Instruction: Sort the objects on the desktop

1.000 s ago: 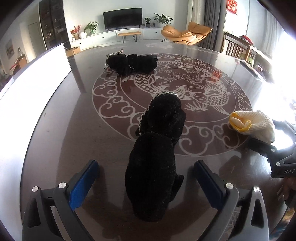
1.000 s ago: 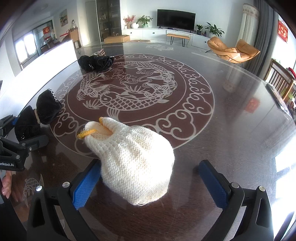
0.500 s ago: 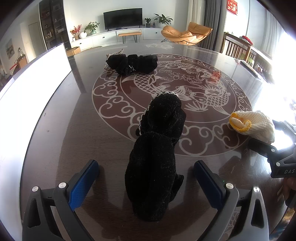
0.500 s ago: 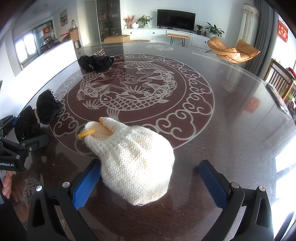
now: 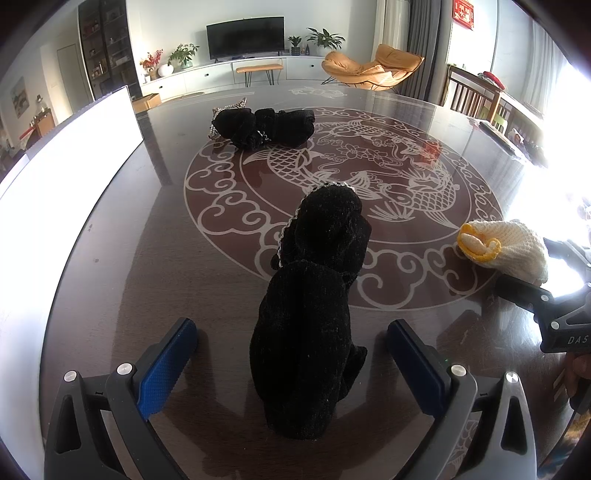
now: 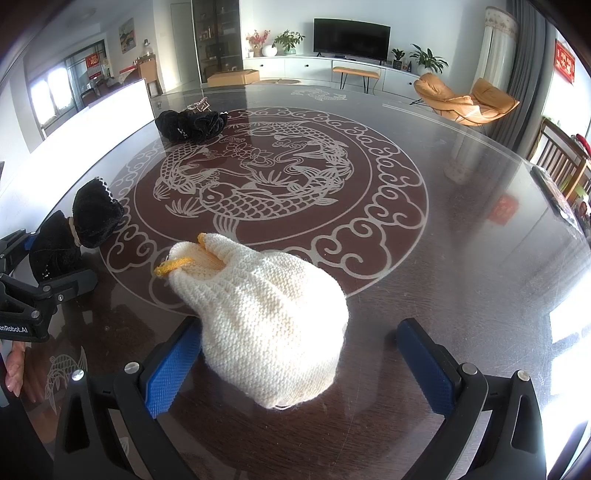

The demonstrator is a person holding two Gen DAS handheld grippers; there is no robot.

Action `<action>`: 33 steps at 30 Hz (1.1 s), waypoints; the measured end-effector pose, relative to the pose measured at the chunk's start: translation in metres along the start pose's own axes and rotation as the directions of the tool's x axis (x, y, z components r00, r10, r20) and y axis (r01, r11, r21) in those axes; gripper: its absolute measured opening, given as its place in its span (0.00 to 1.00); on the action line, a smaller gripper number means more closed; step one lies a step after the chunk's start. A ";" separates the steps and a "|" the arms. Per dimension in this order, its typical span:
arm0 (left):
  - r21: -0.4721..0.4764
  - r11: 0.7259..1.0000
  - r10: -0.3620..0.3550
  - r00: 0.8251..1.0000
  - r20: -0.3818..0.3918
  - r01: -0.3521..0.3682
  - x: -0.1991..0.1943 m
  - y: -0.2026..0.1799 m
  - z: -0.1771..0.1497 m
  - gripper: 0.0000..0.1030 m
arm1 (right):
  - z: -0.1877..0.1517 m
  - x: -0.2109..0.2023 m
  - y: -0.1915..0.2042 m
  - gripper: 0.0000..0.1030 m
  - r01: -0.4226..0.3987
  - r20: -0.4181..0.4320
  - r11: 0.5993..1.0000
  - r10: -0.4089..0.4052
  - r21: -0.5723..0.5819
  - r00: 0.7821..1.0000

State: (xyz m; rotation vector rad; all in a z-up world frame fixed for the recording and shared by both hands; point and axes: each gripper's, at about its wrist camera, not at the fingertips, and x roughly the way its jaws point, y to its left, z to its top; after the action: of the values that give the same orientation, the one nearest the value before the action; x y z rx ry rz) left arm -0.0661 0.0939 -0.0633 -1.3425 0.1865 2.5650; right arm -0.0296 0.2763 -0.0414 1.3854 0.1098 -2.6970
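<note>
two grippers with jaws spread wide, each framing a soft pouch on a dark glass table (image 5: 110,258) with a white fish pattern.

the left gripper (image 5: 291,354) straddles a black velvet drawstring pouch (image 5: 310,314), touching neither blue pad; the right gripper (image 6: 299,362) brackets a cream knitted pouch with a yellow rim (image 6: 266,317), whose side touches the left pad. a second black velvet bundle (image 5: 266,127) lies at the far side.

Home living room: TV (image 6: 351,36), lounge chair (image 6: 466,99) (orange), potted plants (image 6: 289,40)

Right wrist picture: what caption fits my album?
Open right tool straddles a cream knitted pouch on the fish-patterned table.
</note>
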 end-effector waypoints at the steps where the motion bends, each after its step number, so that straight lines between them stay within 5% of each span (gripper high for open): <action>1: 0.000 1.000 0.000 1.000 0.000 0.000 0.000 0.000 0.000 1.00 | 0.000 0.000 0.000 1.00 -0.006 -0.003 1.000 0.006 -0.004 1.000; 6: 0.000 1.000 0.001 1.000 0.001 -0.001 0.000 0.000 0.000 1.00 | 0.006 0.000 0.002 1.00 -0.075 -0.089 0.997 0.073 -0.025 0.993; 10: 0.000 1.000 0.000 1.000 0.000 0.000 0.001 0.000 0.000 1.00 | 0.000 -0.019 0.015 0.99 -0.224 -0.118 0.974 0.226 0.031 0.967; 17: -0.001 1.000 0.001 1.000 0.000 -0.001 0.001 0.000 0.000 1.00 | -0.016 -0.031 0.012 1.00 -0.076 -0.088 0.997 0.075 -0.008 0.993; 33: -0.002 1.000 0.002 1.000 0.001 -0.002 0.001 0.000 0.000 1.00 | -0.007 -0.004 0.012 1.00 -0.036 -0.003 0.998 0.035 -0.045 0.999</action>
State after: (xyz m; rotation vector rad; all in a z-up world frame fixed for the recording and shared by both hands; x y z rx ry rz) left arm -0.0668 0.0938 -0.0643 -1.3418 0.1856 2.5680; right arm -0.0201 0.2650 -0.0421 1.3642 0.1433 -2.6479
